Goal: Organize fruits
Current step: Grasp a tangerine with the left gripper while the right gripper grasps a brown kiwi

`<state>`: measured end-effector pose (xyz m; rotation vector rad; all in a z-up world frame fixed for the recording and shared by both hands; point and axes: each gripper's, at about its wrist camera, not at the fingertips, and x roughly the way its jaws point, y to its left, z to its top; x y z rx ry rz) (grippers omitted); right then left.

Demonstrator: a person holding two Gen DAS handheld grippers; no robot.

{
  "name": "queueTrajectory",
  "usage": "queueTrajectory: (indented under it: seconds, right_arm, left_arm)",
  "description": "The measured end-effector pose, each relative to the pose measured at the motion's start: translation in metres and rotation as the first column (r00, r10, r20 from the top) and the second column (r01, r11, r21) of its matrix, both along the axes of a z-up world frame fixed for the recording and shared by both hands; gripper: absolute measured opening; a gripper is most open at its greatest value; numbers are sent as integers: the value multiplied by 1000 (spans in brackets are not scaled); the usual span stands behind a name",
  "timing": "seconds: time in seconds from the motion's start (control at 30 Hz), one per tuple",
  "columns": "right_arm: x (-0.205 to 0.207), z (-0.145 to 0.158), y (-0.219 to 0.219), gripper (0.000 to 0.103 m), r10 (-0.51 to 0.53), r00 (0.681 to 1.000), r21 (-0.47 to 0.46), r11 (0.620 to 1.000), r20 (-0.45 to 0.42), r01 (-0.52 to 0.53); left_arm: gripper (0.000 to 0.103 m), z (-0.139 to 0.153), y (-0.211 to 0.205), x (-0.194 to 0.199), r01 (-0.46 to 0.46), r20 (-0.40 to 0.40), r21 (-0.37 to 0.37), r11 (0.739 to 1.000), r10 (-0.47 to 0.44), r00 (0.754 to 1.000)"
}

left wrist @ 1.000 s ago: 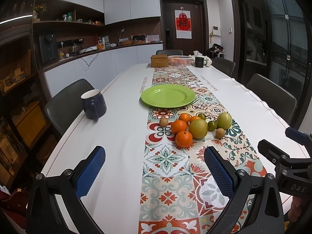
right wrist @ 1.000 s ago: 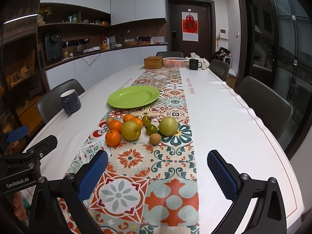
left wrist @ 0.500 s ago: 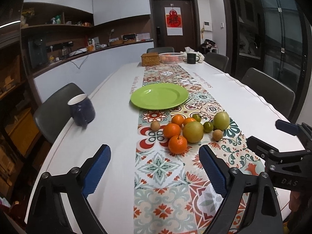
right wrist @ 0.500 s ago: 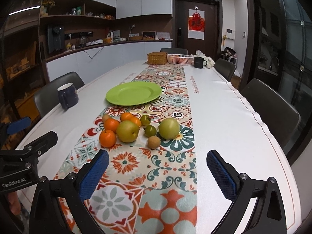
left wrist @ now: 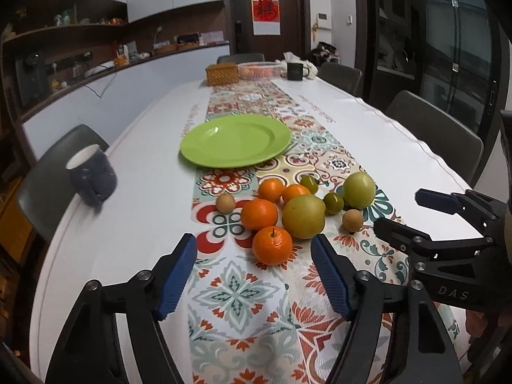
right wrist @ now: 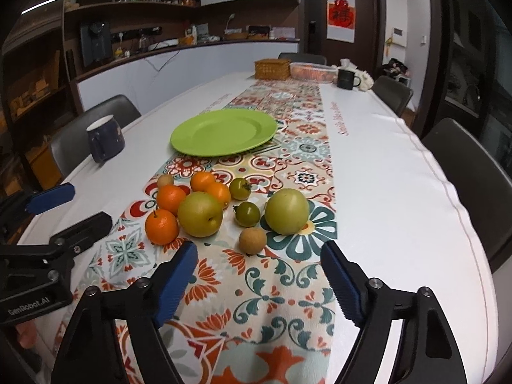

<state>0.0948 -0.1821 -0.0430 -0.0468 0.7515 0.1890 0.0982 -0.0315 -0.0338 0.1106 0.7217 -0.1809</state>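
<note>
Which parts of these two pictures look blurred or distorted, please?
Left wrist view: the blue mug is smeared by motion blur, while the fruit stays fairly sharp. Right wrist view: that mug looks sharper; fisheye curvature bends the table edge, and dark vignetting fills the corners.

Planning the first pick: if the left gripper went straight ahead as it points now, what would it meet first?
Most likely the nearest round orange mandarin, centred just beyond the open left gripper; depth is uncertain.
</note>
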Motion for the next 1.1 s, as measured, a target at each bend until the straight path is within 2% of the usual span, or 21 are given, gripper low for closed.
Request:
queueTrajectory:
  seconds: [0.27,0.5,0.87,1.1]
  right_arm:
    - [28,-22,4,65,24,996,10,1000,-81,-23]
    - [43,-36,9,55,39,992,6,999,-124,-38]
    - [59,-50,12,43,44,985,2,999,-165,-44]
    - [61,-52,14,32,45,984,-7,999,-171,-47]
  left_arm:
    - [61,-27,-4,28,38,-93,-11,999,-38,995]
    - [55,-42,-9,42,60,-143,-17,998,-62,988]
    - [42,-54,-16,57,76,-182,-25,997,-79,980]
    - [41,-56,-17,60,75,-186,-16,997,-77,980]
